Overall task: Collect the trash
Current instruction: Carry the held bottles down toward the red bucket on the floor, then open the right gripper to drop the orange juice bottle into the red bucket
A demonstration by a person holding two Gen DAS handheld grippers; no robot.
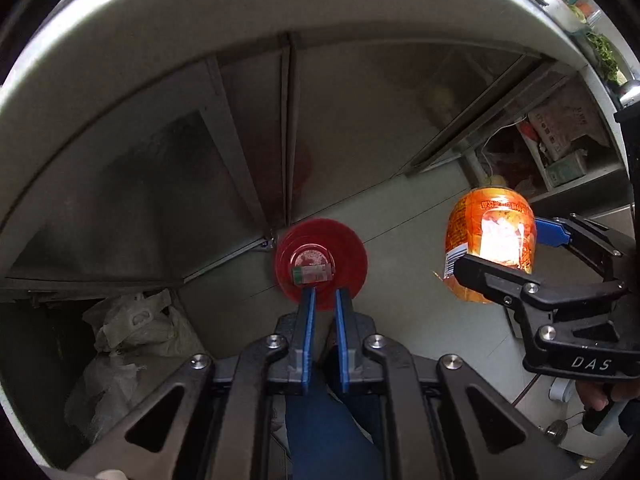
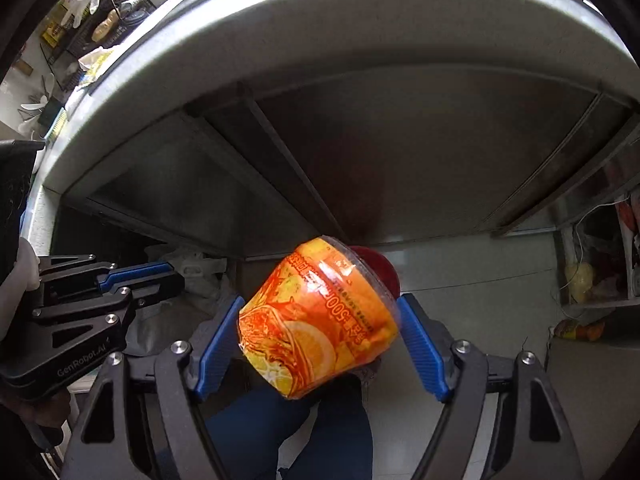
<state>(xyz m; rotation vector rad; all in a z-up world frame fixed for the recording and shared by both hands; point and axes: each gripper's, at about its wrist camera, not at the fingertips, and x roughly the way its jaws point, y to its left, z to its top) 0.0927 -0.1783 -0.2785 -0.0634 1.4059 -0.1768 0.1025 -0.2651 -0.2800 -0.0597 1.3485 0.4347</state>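
Observation:
My left gripper (image 1: 325, 294) is shut on the rim of a red plastic cup (image 1: 320, 264), which holds a small scrap of packaging inside. It hangs over the floor in front of a steel counter. My right gripper (image 2: 320, 320) is shut on an orange plastic bottle (image 2: 320, 320) with a printed citrus label, held tilted. The bottle also shows in the left wrist view (image 1: 492, 240), to the right of the cup, with the right gripper (image 1: 520, 256) around it. The red cup (image 2: 378, 266) peeks out behind the bottle. The left gripper's body (image 2: 120, 284) shows at far left.
A steel counter edge (image 1: 160, 32) curves overhead, with cabinet doors (image 1: 240, 140) below it. A crumpled white bag (image 1: 132, 340) lies at lower left. Shelves with packages (image 1: 560, 140) stand at right. Tiled floor (image 1: 400, 220) and my blue trouser leg (image 1: 324, 420) lie beneath.

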